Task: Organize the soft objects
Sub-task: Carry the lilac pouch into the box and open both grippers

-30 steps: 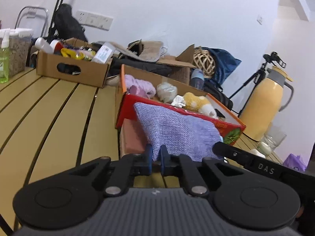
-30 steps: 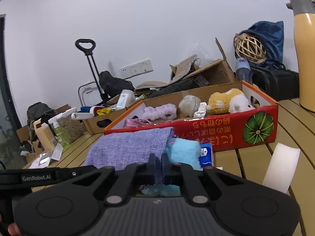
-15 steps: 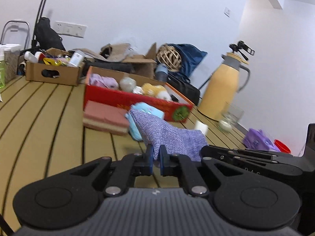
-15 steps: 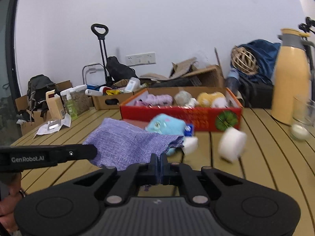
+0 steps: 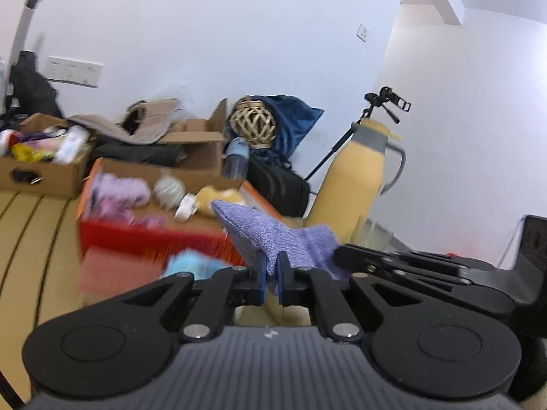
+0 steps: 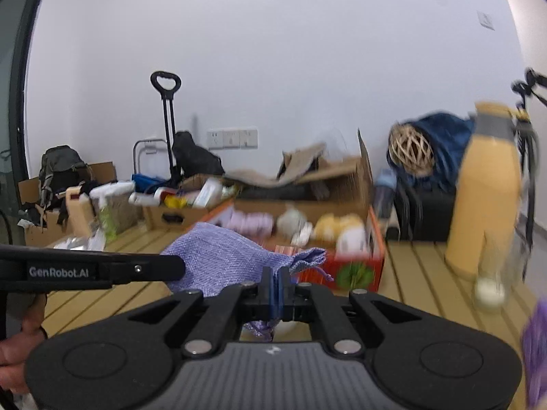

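A purple knitted pouch [image 5: 273, 235] hangs in the air between both grippers; it also shows in the right wrist view [image 6: 222, 259]. My left gripper [image 5: 271, 270] is shut on one edge of it. My right gripper [image 6: 276, 285] is shut on its gathered mouth end. Beyond it stands the red cardboard box [image 5: 143, 235] on the slatted wooden table [image 5: 41, 249], holding a pink plush [image 5: 119, 191], a grey ball [image 5: 167, 191] and a yellow plush [image 5: 218, 198]. A light blue plush [image 5: 191, 263] and a pink block [image 5: 112, 266] lie before the box.
A tall yellow thermos [image 5: 355, 177] stands right of the box, also in the right wrist view [image 6: 485, 198]. A brown box of bottles [image 5: 37, 167] stands at the back left. A small glass jar [image 6: 489, 290] sits by the thermos. Clutter and a wicker ball [image 5: 253, 123] fill the back.
Both grippers have lifted the purple pouch up off the table and toward the red box. The views are blurred by the motion.
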Motion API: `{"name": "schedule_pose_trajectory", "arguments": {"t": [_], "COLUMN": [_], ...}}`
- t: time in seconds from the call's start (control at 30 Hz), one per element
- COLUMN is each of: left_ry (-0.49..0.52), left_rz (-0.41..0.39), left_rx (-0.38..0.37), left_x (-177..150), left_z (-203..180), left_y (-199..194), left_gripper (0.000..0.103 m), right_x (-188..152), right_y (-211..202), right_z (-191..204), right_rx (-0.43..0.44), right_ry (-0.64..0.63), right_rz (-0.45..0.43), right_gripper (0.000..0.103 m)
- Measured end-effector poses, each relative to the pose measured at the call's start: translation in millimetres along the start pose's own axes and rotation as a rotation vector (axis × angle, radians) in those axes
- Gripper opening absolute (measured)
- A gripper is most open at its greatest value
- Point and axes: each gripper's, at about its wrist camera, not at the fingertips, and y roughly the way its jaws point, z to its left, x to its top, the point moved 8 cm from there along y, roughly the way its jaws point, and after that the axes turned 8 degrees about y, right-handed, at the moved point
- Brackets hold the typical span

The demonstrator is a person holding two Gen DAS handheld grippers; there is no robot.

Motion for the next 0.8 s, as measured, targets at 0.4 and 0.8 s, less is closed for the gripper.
{"name": "schedule_pose_trajectory", "arguments": {"t": [0.4, 0.8], "left_ry": [-0.096, 0.055], "left_rz": [0.233, 0.256], "left_rx": [0.115, 0.166], "left_x": [28.1, 14.9], "left_z": [101.3, 112.5], "left_y": [176.0, 149.6], "left_gripper": [0.009, 0.043], "right_x": [55.8, 22.3], "right_y": [223.1, 257.1], "right_z": [-54.6, -93.4], "right_rx": [-0.023, -0.125], "right_ry": [-0.075, -0.033], "right_rz": [0.315, 0.427], "right_gripper": [0.002, 0.011]}}
